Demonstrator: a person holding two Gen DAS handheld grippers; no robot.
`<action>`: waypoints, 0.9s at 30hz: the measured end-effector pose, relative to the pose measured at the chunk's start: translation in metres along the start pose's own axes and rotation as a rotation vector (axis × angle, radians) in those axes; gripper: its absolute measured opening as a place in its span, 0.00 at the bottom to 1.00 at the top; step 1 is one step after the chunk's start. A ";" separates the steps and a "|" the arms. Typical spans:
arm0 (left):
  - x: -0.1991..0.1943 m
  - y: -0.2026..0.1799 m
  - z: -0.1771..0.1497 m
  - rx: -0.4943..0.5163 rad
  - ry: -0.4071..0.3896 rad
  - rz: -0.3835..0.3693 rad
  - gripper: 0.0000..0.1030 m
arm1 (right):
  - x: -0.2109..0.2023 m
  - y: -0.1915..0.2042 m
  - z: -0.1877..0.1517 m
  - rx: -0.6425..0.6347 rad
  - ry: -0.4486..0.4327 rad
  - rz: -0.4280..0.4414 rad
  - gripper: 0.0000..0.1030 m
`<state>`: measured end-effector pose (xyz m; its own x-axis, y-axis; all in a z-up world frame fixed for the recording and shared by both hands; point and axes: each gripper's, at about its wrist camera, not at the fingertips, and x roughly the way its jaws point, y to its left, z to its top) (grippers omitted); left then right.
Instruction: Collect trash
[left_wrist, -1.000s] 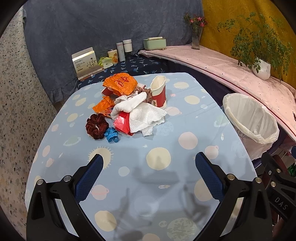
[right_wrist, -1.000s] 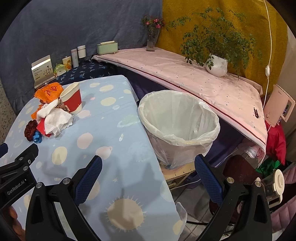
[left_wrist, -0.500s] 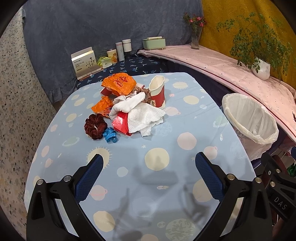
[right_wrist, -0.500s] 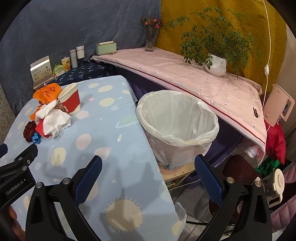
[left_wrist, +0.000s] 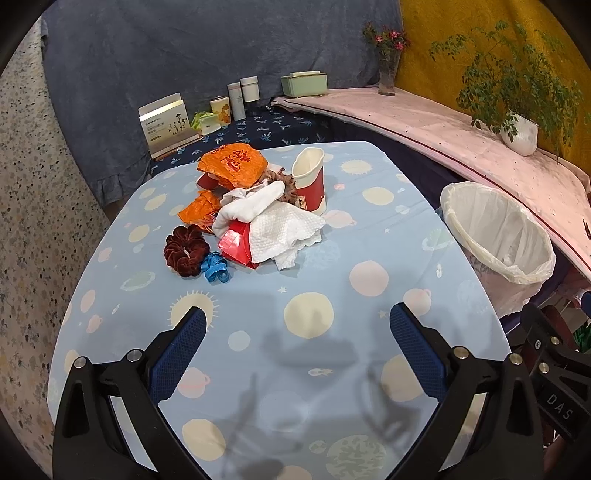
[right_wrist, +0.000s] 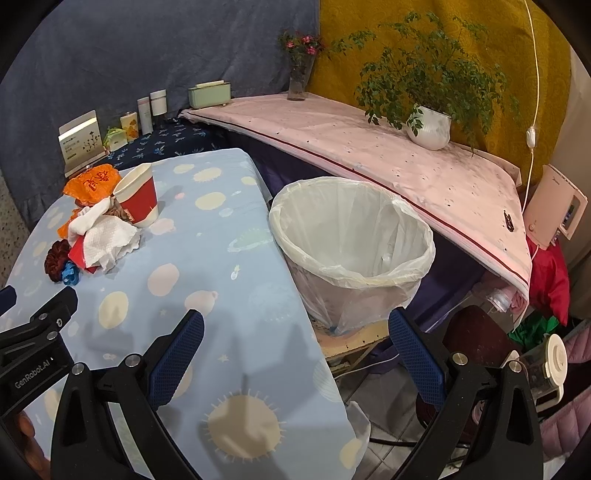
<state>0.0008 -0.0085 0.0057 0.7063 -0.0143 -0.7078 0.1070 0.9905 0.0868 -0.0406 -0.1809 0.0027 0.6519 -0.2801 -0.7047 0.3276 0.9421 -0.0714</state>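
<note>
A pile of trash lies on the light blue table (left_wrist: 325, 369): orange wrappers (left_wrist: 232, 166), a red and white paper cup (left_wrist: 310, 181), a white paper towel (left_wrist: 280, 232), a red packet (left_wrist: 236, 245), a dark red scrunchie (left_wrist: 184, 251) and a blue clip (left_wrist: 216, 267). The cup (right_wrist: 138, 197) and paper towel (right_wrist: 107, 240) also show in the right wrist view. A bin lined with a white bag (right_wrist: 351, 251) stands off the table's right edge. My left gripper (left_wrist: 297, 325) hangs open over the near table, short of the pile. My right gripper (right_wrist: 295, 328) is open near the bin, holding nothing.
A pink-covered shelf (right_wrist: 369, 147) runs behind the bin, with a potted plant (right_wrist: 428, 125), a flower vase (right_wrist: 299, 81) and a green box (right_wrist: 208, 92). Bottles and a card stand (left_wrist: 164, 122) sit on a dark cloth beyond the table. Clutter lies on the floor at right.
Both views have shifted slightly; the pile and the bin sit a little lower and nearer in frame. Both grippers stay open and nothing has been picked up.
</note>
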 end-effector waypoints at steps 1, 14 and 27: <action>0.000 -0.001 0.000 -0.001 0.001 0.001 0.92 | 0.000 0.000 0.000 -0.001 -0.001 0.000 0.93; 0.009 0.015 0.008 -0.062 0.015 -0.045 0.92 | -0.004 0.001 0.016 0.017 -0.050 -0.022 0.93; 0.048 0.098 0.022 -0.171 0.045 0.032 0.93 | 0.008 0.053 0.050 0.003 -0.113 0.062 0.93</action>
<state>0.0602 0.0849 -0.0045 0.6749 0.0203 -0.7376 -0.0384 0.9992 -0.0077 0.0163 -0.1424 0.0284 0.7434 -0.2406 -0.6240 0.2863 0.9577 -0.0283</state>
